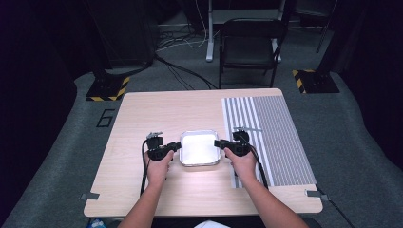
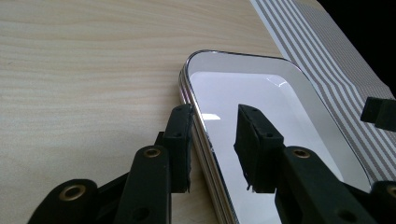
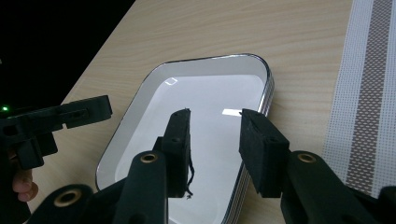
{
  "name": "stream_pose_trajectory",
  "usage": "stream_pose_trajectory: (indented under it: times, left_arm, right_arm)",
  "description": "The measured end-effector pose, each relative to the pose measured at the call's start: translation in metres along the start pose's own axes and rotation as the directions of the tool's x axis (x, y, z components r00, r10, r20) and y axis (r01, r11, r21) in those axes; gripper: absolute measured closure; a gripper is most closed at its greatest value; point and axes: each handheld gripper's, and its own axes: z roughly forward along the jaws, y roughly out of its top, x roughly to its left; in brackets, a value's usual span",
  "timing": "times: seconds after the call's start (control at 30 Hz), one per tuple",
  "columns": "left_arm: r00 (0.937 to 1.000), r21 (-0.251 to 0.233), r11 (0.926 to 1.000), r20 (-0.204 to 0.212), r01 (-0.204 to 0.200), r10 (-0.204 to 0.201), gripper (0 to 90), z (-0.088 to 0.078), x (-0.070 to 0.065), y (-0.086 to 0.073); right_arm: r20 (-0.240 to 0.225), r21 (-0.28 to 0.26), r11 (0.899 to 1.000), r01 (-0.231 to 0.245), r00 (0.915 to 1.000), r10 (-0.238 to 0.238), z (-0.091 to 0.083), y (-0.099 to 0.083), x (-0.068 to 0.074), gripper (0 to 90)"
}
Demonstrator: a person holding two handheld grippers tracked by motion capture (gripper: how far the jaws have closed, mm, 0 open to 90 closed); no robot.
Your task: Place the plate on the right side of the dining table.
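Two grippers: one is held in each hand at a light wooden table (image 1: pixel 142 114), each at an opposite short side of a shiny metal tray (image 1: pixel 199 148).
Left hand: the left hand (image 1: pixel 159 166) is seen in the high view at the tray's left side, with the forearm entering from the bottom edge.
Left gripper: the left gripper (image 1: pixel 177 147) is pointed at the tray's left rim. In the left gripper view (image 2: pixel 214 149) the rim is straddled, one jaw outside against the tray's wall and the other inside over the floor. A gap is seen at the inner pad, so the rim is not yet pinched; the jaws are set narrow.
Tray: the tray (image 2: pixel 261 93) is rectangular with rounded corners and lies flat near the middle of the table, just left of the striped mat. Its polished floor (image 3: pixel 205 107) is bright with glare.
Right gripper: the right gripper (image 1: pixel 219 143) is pointed at the tray's right rim. In the right gripper view (image 3: pixel 215 154) the rim is straddled too, with clear space beside both pads; nothing is clamped.
Right hand: the right hand (image 1: pixel 243 161) is seen just behind its gripper, partly over the mat's edge.
Striped mat: a grey-and-white striped mat (image 1: pixel 280 142) is spread over the table's right part, just beside the tray.
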Motion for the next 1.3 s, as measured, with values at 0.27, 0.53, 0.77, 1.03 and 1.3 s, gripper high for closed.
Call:
stream_pose_trajectory:
  times: [0.27,0.53,0.77,1.03,1.3]
  left_arm:
    - [0.9996,0.024,0.9996,0.022,0.017,-0.018,69.8,0.006,0.003,-0.003]
    - [0.9980,0.033,0.9985,0.046,0.043,-0.044,73.2,0.008,0.003,-0.005]
    - [0.9970,0.039,0.9984,0.065,0.040,-0.043,75.2,0.007,0.003,-0.005]
    - [0.9964,0.038,0.9981,0.069,0.048,-0.051,76.0,0.007,0.003,-0.005]
    - [0.9964,0.046,0.9980,0.071,0.043,-0.047,76.4,0.007,0.004,-0.005]
  right_arm:
    - [0.003,0.012,1.000,-0.022,0.9998,0.022,0.007,-0.005,-0.003,64.4]
    - [-0.009,0.018,0.999,-0.050,0.9987,0.051,0.010,-0.006,-0.007,66.2]
    - [-0.030,0.021,0.997,-0.075,0.9967,0.076,0.010,-0.006,-0.009,67.6]
    - [-0.041,0.025,0.994,-0.109,0.9931,0.110,0.009,-0.006,-0.013,69.0]
    - [-0.032,0.034,0.993,-0.111,0.9932,0.112,0.010,-0.006,-0.016,69.6]
